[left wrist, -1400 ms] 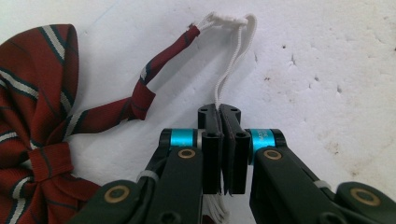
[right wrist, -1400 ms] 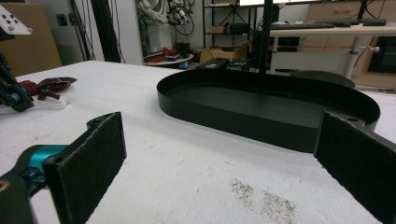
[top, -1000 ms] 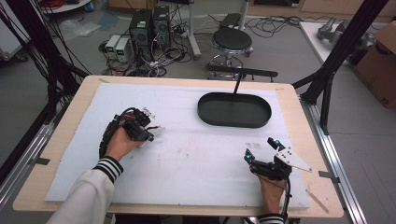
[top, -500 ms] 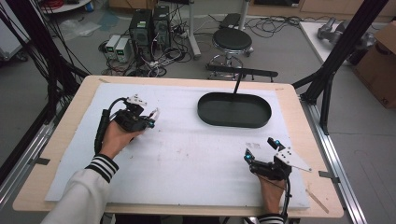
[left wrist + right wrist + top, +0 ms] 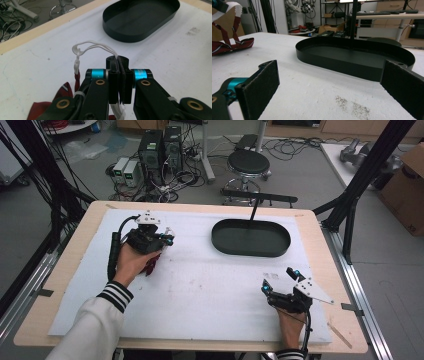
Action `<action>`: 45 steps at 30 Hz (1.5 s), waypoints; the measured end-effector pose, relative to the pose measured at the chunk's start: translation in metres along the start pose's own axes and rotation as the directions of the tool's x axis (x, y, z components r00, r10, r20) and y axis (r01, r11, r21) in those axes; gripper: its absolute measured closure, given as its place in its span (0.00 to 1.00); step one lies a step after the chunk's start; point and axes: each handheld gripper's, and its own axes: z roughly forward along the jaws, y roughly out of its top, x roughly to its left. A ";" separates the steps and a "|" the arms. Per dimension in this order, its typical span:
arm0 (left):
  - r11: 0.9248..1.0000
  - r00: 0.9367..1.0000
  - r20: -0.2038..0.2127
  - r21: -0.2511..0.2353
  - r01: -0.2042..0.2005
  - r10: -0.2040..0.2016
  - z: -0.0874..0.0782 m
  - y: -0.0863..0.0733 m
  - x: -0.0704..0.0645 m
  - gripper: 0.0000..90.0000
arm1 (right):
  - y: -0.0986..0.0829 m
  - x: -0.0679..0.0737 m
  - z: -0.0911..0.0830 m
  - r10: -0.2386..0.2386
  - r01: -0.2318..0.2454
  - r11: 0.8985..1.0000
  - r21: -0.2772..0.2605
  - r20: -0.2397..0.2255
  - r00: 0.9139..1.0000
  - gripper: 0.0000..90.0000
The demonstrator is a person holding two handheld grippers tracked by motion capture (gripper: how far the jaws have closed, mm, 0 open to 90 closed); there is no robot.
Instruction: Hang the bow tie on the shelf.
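- Up close, the left gripper view shows the left gripper (image 5: 119,82) with its jaws pressed together on a white cord (image 5: 93,47); the cord loops out past the jaw tips and runs down to a dark red cloth (image 5: 63,93) hanging beside the gripper.
- From the high view, the left gripper (image 5: 162,239) is held above the far left part of the desk (image 5: 75,235), and the red cloth (image 5: 151,264) is just a small patch under the hand (image 5: 131,262); the cord cannot be made out there.
- Across the white mat (image 5: 200,285), the right gripper (image 5: 280,280) sits near the right front corner of the desk, jaws spread wide with nothing between them.
- Low along the mat, the right gripper view looks between its parted jaws at the black oval tray (image 5: 354,56), and off to the left the red cloth (image 5: 232,46) with its striped edge, lifted clear of the mat.
- Seen from the high view, the tray (image 5: 251,238) lies toward the far right of the desk, well apart from both grippers.
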 end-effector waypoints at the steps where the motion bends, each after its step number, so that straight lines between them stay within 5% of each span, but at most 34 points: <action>1: 1.000 1.000 0.001 -0.007 0.003 -0.003 0.000 0.001 -0.001 0.97 | 0.000 0.000 0.000 -0.001 0.001 1.000 -0.001 0.001 1.000 0.01; 15: 0.993 1.000 0.002 -0.114 -0.027 0.028 0.003 0.034 -0.019 0.97 | 0.000 0.000 0.000 0.003 -0.003 1.000 -0.002 0.000 1.000 0.01; 32: 0.969 0.999 0.028 -0.243 -0.035 0.043 0.018 0.061 -0.035 0.97 | 0.000 0.000 -0.001 0.003 -0.003 1.000 -0.004 0.000 1.000 0.01; 36: 0.961 0.999 0.047 -0.277 -0.007 0.021 0.019 0.071 -0.037 0.97 | 0.000 0.000 0.000 0.003 -0.003 1.000 -0.005 0.001 1.000 0.01; 45: 0.946 0.998 0.056 -0.325 -0.023 0.043 0.031 0.099 -0.043 0.97 | 0.000 0.000 -0.001 0.005 -0.005 1.000 -0.004 0.000 1.000 0.01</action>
